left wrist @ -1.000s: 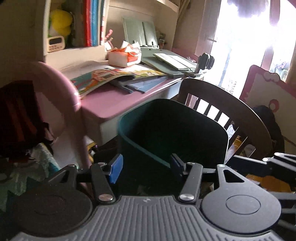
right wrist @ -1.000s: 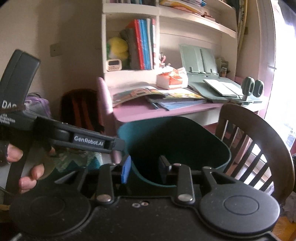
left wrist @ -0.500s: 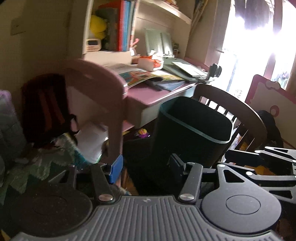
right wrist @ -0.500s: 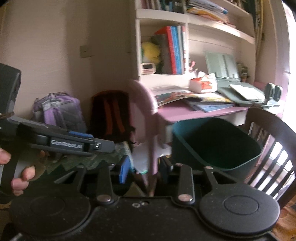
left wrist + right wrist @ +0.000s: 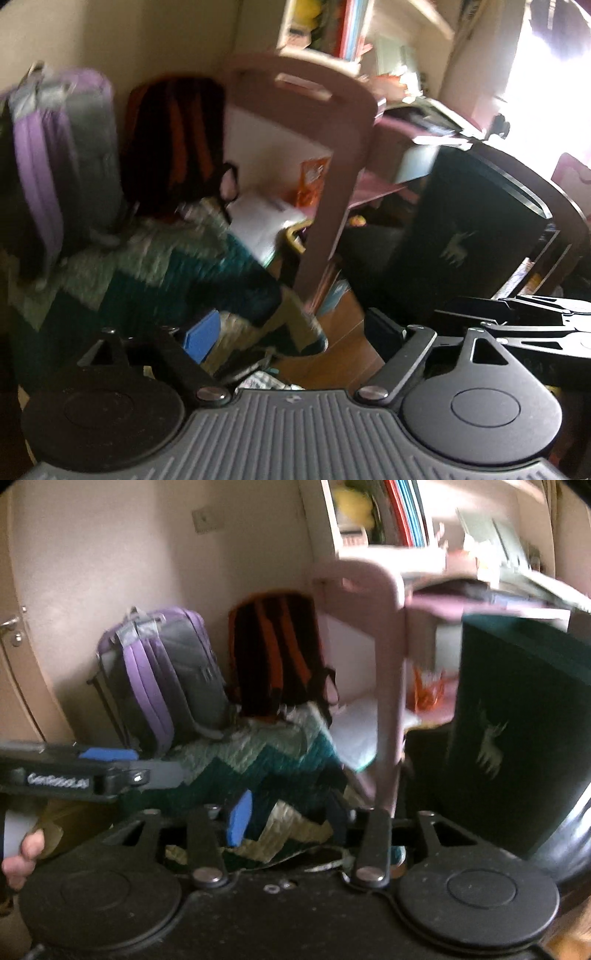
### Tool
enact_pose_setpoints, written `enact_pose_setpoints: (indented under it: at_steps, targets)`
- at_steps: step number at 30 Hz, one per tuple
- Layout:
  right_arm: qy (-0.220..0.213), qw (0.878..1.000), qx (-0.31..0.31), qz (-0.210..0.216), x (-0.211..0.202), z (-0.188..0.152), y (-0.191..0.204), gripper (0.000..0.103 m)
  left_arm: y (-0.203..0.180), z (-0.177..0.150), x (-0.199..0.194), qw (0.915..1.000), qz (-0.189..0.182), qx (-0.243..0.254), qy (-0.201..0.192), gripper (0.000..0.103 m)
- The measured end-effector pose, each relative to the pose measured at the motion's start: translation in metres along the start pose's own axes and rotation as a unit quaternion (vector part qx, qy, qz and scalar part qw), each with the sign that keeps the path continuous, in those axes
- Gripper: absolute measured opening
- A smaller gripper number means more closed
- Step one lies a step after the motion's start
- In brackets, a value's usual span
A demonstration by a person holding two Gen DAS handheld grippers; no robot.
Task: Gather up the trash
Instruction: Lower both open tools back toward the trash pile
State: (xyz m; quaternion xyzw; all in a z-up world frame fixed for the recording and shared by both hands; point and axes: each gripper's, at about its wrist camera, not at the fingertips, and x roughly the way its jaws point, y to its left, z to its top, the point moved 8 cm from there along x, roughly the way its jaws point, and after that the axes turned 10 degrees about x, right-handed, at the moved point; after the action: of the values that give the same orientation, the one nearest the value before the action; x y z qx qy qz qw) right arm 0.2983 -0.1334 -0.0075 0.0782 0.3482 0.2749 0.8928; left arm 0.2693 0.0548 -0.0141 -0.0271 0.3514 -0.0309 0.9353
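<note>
Two tools are in my hands, and both are released with nothing between their fingers: the left tool [image 5: 291,330] shows a wide gap from its blue pad to its black one, and the right tool [image 5: 291,821] is parted the same way. Just beyond both lies a crumpled knitted blanket in teal and cream zigzags [image 5: 159,273], and past it the tall pink plastic back of a chair [image 5: 328,147].

Trash I can make out is the orange crinkled snack wrapper [image 5: 310,181], sitting on the pale surface behind that pink chair back, under the pink desk [image 5: 480,607]. From either tool it lies ahead and above centre, with the chair upright standing between tool and wrapper. In the right view the wrapper [image 5: 428,692] shows to the right of the upright, wedged between it and the dark green plastic waste bin with a pale deer mark [image 5: 517,734]. I judge the left tool to have the straighter line in. Blur hides the wrapper's long axis.

Against the wall stand a purple and grey backpack [image 5: 166,679] and a black and orange backpack [image 5: 277,653].
</note>
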Motion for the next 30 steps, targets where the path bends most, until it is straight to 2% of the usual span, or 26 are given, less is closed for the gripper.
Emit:
enact_pose_setpoints:
  at_steps: [4,11,16,21,27,30]
  targets:
    - [0.030,0.999,0.010,-0.012,0.043,-0.026,-0.007,0.051,0.029,-0.035,0.030,0.9995,0.007,-0.025,0.017,0.098]
    - [0.096,0.993,0.065,-0.022,0.128,-0.077,-0.032,0.053,0.061,-0.103,0.106,0.9955,0.025,-0.040,0.082,0.098]
    - [0.156,0.983,0.078,-0.059,0.201,-0.119,-0.059,0.053,0.076,-0.159,0.169,0.9886,0.029,-0.029,0.145,0.098]
    - [0.233,0.966,0.065,-0.096,0.268,-0.170,-0.085,0.053,0.090,-0.223,0.235,0.9725,0.031,-0.011,0.230,0.098]
    - [0.306,0.946,-0.012,-0.103,0.338,-0.215,-0.107,0.053,0.101,-0.288,0.306,0.9475,0.021,0.007,0.319,0.098]
    - [0.342,0.932,-0.024,-0.116,0.367,-0.239,-0.125,0.053,0.107,-0.320,0.333,0.9343,0.019,0.004,0.356,0.098]
